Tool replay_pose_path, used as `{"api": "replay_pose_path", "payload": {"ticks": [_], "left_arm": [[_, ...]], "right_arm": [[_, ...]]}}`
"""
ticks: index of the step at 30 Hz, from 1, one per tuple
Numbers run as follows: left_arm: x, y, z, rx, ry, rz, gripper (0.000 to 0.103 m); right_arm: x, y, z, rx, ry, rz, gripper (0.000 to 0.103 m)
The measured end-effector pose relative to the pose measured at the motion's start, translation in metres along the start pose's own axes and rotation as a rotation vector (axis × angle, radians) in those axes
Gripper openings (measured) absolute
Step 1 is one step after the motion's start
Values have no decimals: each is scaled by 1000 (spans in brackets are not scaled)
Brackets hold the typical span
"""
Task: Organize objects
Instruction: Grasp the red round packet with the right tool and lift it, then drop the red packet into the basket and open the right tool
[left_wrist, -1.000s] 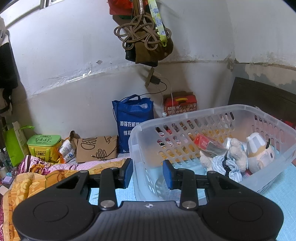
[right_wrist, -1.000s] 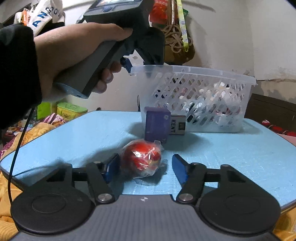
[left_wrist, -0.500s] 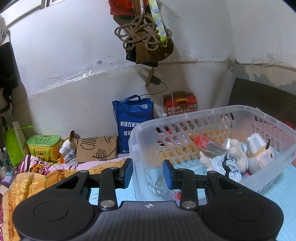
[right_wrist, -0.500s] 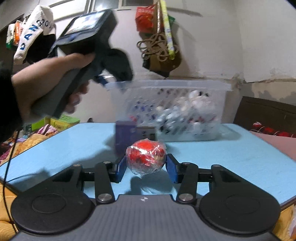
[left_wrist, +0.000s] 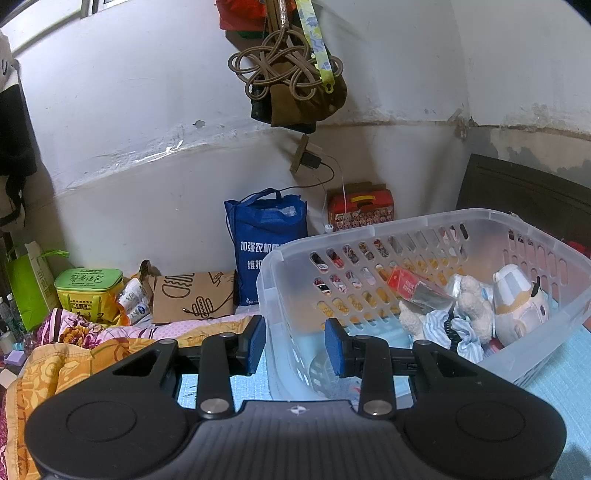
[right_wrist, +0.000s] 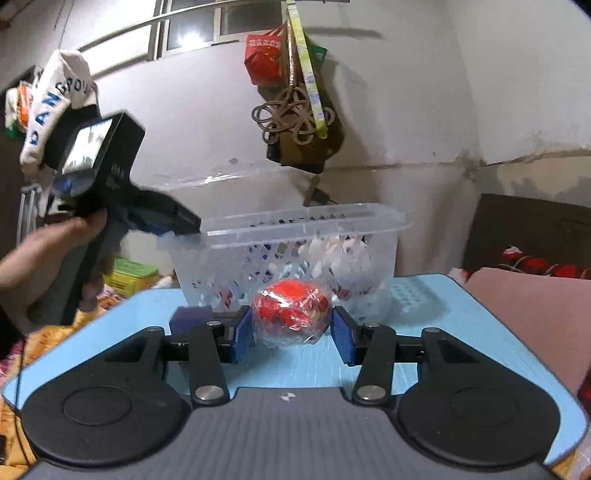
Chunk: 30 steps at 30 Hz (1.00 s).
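My right gripper (right_wrist: 291, 330) is shut on a red ball wrapped in clear plastic (right_wrist: 291, 314) and holds it above the blue table (right_wrist: 424, 332), in front of the clear perforated basket (right_wrist: 295, 236). My left gripper (left_wrist: 294, 345) is open and empty, its fingers astride the basket's near left wall (left_wrist: 291, 295). The basket holds a plush toy (left_wrist: 517, 302), a small teddy (left_wrist: 472, 299), a red packet (left_wrist: 406, 284) and striped cloth. The left gripper also shows in the right wrist view, at the basket's left corner (right_wrist: 110, 192).
A purple box (right_wrist: 190, 317) stands on the table behind my right gripper's left finger. Behind the table are a blue bag (left_wrist: 266, 243), a brown paper bag (left_wrist: 192, 295), a green tin (left_wrist: 88, 288) and bedding. Items hang on the wall (left_wrist: 291, 85).
My right gripper closed on the wrapped red ball, lifted it off the table and carried it toward the basket. The left gripper has barely moved.
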<state>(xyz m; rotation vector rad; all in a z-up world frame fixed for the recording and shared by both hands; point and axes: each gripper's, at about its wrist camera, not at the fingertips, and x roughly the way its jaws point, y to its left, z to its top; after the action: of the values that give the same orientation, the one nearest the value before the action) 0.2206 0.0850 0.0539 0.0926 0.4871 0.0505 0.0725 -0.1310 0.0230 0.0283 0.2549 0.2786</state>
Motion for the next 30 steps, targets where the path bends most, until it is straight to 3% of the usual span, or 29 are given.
{"api": "replay_pose_path", "payload": {"ticks": [6, 12, 19, 24, 26, 27, 28, 30], "left_arm": [[0, 0, 0, -3, -2, 0, 39], [0, 0, -2, -8, -5, 1, 39], [-1, -2, -1, -5, 1, 6, 39], [0, -2, 0, -4, 4, 9, 39], [0, -3, 0, -2, 6, 13, 39], [0, -3, 0, -1, 8, 15, 39], [0, -3, 1, 0, 10, 16, 39], [0, -3, 1, 3, 8, 16, 39]], "right_arm": [[4, -15, 40, -8, -37, 26, 50], [33, -14, 69, -11, -19, 80, 50], [93, -7, 117, -2, 25, 173, 50], [134, -4, 130, 5, 114, 239, 50], [145, 1, 129, -18, 134, 248, 57], [148, 4, 127, -35, 153, 254, 88], [151, 7, 123, -40, 168, 223, 100], [149, 11, 116, -60, 169, 143, 103]]}}
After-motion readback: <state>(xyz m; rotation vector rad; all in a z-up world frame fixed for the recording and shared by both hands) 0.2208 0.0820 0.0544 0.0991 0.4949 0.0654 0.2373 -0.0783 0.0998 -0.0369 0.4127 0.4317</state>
